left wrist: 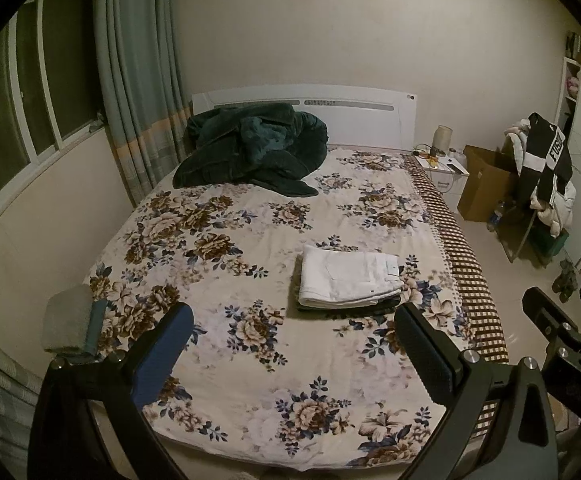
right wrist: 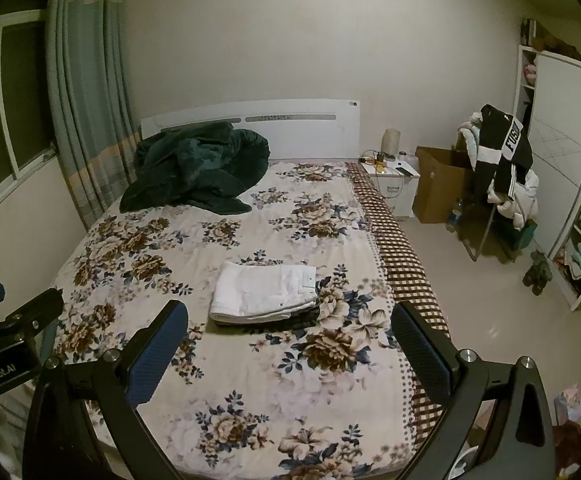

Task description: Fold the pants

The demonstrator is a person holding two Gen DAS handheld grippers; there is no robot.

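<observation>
White pants (left wrist: 350, 280) lie folded on the bed (left wrist: 218, 360), at 12 o'clock from both spread, empty jaws; soft, probably light, best pinched at the thick fold.

White pants (left wrist: 350, 278) on brown-and-blue floral bedsheet (left wrist: 226, 360).

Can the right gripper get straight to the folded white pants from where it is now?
Probably yes: the right gripper is open and empty, and only bare floral sheet lies between it and the white pants.
</observation>
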